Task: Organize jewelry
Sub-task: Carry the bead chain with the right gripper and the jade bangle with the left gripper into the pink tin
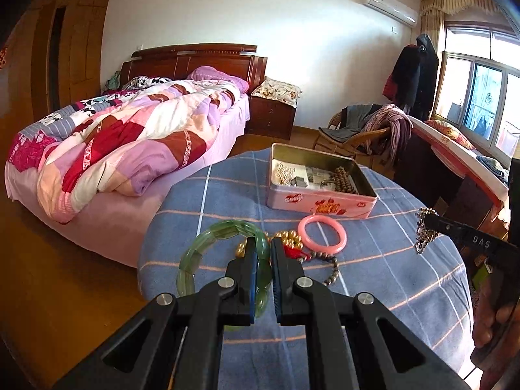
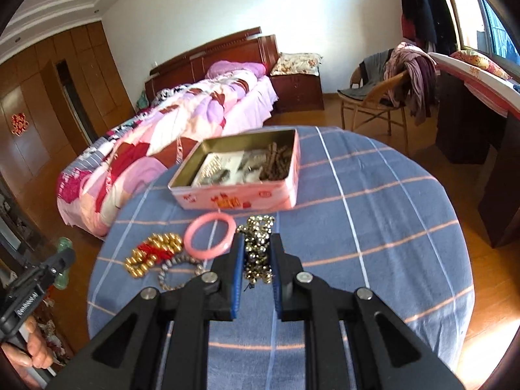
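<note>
My left gripper (image 1: 263,243) is shut on a green jade-like bracelet (image 1: 208,243) and holds it above the round table. My right gripper (image 2: 256,243) is shut on a silver beaded bracelet (image 2: 256,243), held above the cloth; it also shows at the right of the left wrist view (image 1: 424,230). An open pink tin box (image 1: 320,203) (image 2: 234,195) stands at the table's far side with brown beads (image 2: 276,161) and other jewelry inside. A pink bangle (image 1: 321,234) (image 2: 209,235), a gold bead bracelet with red tassel (image 2: 152,253) and a grey bead bracelet (image 2: 175,269) lie on the cloth.
The table wears a blue checked cloth (image 2: 373,227). A bed with a patchwork quilt (image 1: 123,139) stands behind on the left. A chair with clothes (image 2: 390,84) and a desk (image 2: 471,104) stand on the right. Wooden floor surrounds the table.
</note>
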`<move>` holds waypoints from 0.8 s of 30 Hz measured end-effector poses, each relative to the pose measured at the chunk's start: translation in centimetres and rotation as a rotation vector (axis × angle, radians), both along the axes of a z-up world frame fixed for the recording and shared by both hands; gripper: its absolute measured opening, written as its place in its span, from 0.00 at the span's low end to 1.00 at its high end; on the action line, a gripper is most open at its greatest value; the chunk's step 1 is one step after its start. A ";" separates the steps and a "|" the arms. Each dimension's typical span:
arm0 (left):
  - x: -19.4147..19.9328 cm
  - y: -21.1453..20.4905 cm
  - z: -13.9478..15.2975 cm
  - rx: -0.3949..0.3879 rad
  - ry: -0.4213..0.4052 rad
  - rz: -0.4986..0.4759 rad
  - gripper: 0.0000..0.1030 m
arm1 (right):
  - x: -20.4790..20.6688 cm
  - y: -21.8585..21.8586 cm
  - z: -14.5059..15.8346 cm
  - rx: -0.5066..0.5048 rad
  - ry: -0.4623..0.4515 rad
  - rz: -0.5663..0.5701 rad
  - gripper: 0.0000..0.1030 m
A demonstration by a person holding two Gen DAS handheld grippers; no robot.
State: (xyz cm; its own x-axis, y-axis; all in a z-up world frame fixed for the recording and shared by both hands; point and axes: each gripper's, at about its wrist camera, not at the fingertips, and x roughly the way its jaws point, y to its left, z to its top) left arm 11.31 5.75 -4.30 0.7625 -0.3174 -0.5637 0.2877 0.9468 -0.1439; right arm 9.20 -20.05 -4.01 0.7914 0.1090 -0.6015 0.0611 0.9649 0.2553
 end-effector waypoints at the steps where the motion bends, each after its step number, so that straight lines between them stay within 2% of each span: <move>1: 0.2 -0.1 0.2 -0.002 -0.002 -0.002 0.06 | 0.1 -0.1 0.3 0.001 -0.005 0.000 0.17; 24: 7.1 -4.1 2.6 -0.019 -0.020 -0.046 0.06 | 7.6 -0.2 4.2 -0.178 -0.031 -0.051 0.17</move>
State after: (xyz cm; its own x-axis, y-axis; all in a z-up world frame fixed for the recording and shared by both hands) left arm 18.37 1.66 -1.72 0.7581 -0.3626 -0.5420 0.3336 0.9298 -0.1554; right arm 16.83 -20.26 0.24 0.8115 -0.0378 -0.5831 0.1060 0.9909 0.0832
